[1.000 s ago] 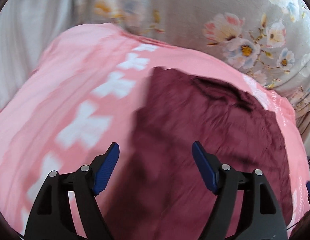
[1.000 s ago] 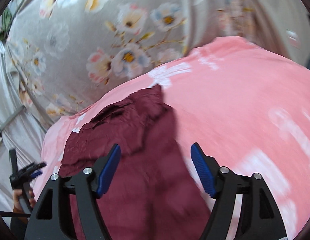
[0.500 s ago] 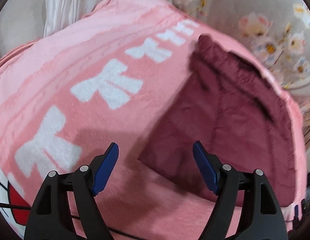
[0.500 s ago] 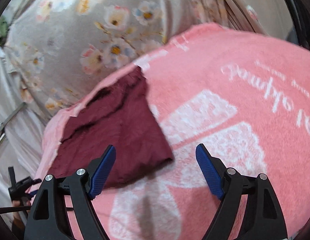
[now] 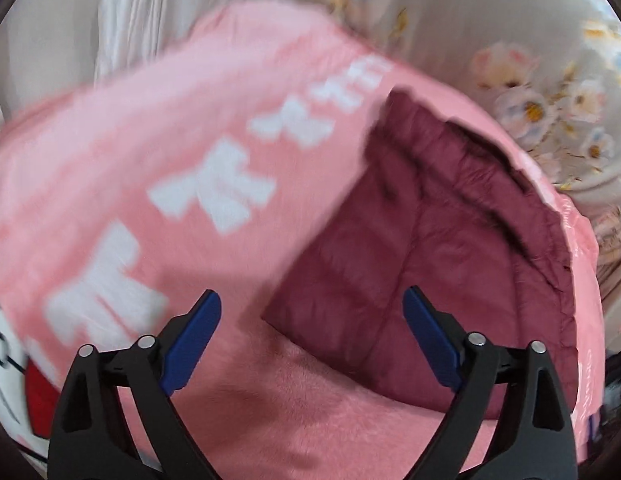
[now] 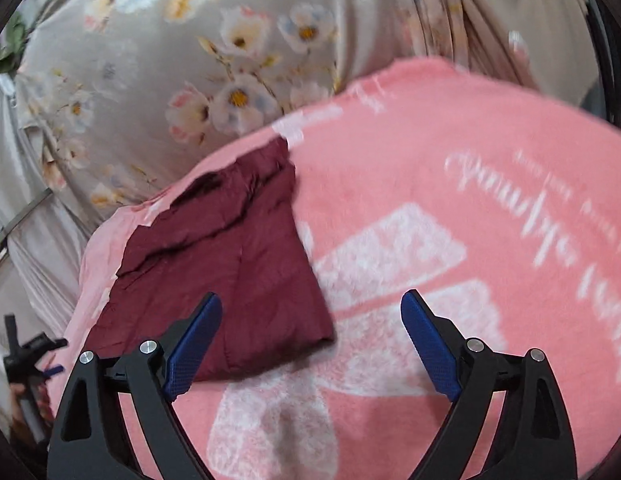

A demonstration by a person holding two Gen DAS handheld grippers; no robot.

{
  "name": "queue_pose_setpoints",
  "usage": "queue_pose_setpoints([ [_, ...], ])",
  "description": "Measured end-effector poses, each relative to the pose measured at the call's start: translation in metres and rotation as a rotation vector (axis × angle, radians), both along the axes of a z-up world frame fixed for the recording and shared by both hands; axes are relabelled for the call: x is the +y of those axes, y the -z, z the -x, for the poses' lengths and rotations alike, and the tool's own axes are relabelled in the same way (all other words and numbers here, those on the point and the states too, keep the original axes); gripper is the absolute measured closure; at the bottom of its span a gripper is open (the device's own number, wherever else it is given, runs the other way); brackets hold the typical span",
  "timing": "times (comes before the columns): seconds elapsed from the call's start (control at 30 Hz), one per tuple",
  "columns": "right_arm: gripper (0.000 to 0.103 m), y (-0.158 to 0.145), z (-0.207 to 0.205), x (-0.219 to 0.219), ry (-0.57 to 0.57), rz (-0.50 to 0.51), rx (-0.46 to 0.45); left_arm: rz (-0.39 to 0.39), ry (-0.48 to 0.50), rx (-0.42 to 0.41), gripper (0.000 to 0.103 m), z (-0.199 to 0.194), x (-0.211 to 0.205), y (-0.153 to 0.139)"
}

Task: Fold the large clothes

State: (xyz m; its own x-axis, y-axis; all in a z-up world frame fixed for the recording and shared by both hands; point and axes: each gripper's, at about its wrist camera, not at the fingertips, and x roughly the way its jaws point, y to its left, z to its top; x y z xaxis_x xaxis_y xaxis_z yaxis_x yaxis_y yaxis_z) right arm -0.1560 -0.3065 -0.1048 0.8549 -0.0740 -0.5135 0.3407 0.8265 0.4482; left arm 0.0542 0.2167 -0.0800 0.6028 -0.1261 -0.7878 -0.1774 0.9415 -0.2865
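Observation:
A dark maroon garment [image 5: 430,248] lies folded into a rough rectangle on a pink blanket [image 5: 190,128]. It also shows in the right wrist view [image 6: 230,256], left of centre. My left gripper [image 5: 312,338] is open and empty, hovering above the garment's near corner. My right gripper [image 6: 310,340] is open and empty, above the garment's near right corner and the blanket [image 6: 450,184]. The left gripper also shows at the far left edge of the right wrist view [image 6: 30,360].
The pink blanket has white bow patterns [image 5: 218,188] and white lettering [image 6: 550,216]. Grey floral fabric [image 6: 214,80] lies behind it and shows in the left wrist view [image 5: 542,100]. White cloth [image 5: 150,12] sits at the back left.
Both grippers have pulled back from the garment toward me. The garment now lies farther off, with its near edge in full view. Both stayed open.

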Motion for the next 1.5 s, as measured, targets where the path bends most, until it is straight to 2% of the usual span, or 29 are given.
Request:
queue_pose_setpoints([
  [0.13,0.014,0.026,-0.025,0.009,-0.002,-0.002,0.087,0.056,-0.044,0.061,0.017,-0.012,0.007,0.033],
  [0.2,0.014,0.032,-0.029,0.011,0.007,-0.003,0.123,0.043,-0.069,0.034,0.017,-0.014,0.007,0.037],
  [0.23,0.019,0.030,-0.029,0.013,0.005,0.010,0.125,0.033,-0.069,0.039,0.018,-0.015,0.004,0.037],
  [0.3,0.055,0.028,-0.032,0.018,-0.049,0.013,0.121,0.044,-0.044,0.027,0.043,-0.015,-0.002,0.034],
  [0.33,0.081,0.028,-0.036,0.019,-0.071,0.003,0.129,0.102,0.025,0.033,0.071,-0.017,-0.007,0.033],
  [0.37,0.095,0.028,-0.037,0.020,-0.088,-0.014,0.123,0.131,0.046,0.039,0.084,-0.017,-0.009,0.032],
  [0.4,0.098,0.025,-0.034,0.022,-0.088,-0.017,0.096,0.142,0.051,0.032,0.089,-0.014,-0.010,0.029],
  [0.47,0.099,0.013,-0.022,0.028,-0.096,0.012,0.042,0.144,0.073,-0.003,0.096,-0.004,-0.011,0.017],
  [0.6,0.100,-0.022,0.022,0.041,-0.152,0.072,-0.093,0.179,0.133,-0.075,0.098,0.031,-0.005,-0.019],
  [0.73,0.101,-0.058,0.077,0.050,-0.197,0.153,-0.188,0.222,0.193,-0.201,0.099,0.088,0.013,-0.068],
  [0.83,0.101,-0.088,0.113,0.053,-0.192,0.211,-0.228,0.227,0.197,-0.275,0.099,0.118,0.026,-0.102],
  [0.97,0.101,-0.126,0.127,0.053,-0.160,0.253,-0.313,0.248,0.194,-0.387,0.099,0.134,0.032,-0.149],
  [1.07,0.101,-0.144,0.097,0.047,-0.127,0.268,-0.347,0.220,0.205,-0.425,0.099,0.116,0.026,-0.168],
  [1.17,0.101,-0.147,0.042,0.028,-0.070,0.229,-0.348,0.160,0.203,-0.410,0.098,0.072,0.011,-0.170],
  [1.3,0.103,-0.136,-0.045,-0.003,-0.002,0.146,-0.278,0.078,0.185,-0.337,0.098,-0.002,-0.009,-0.150],
  [1.5,0.103,-0.107,-0.147,-0.026,0.078,0.139,-0.144,-0.097,0.119,-0.217,0.098,-0.117,-0.041,-0.093],
])
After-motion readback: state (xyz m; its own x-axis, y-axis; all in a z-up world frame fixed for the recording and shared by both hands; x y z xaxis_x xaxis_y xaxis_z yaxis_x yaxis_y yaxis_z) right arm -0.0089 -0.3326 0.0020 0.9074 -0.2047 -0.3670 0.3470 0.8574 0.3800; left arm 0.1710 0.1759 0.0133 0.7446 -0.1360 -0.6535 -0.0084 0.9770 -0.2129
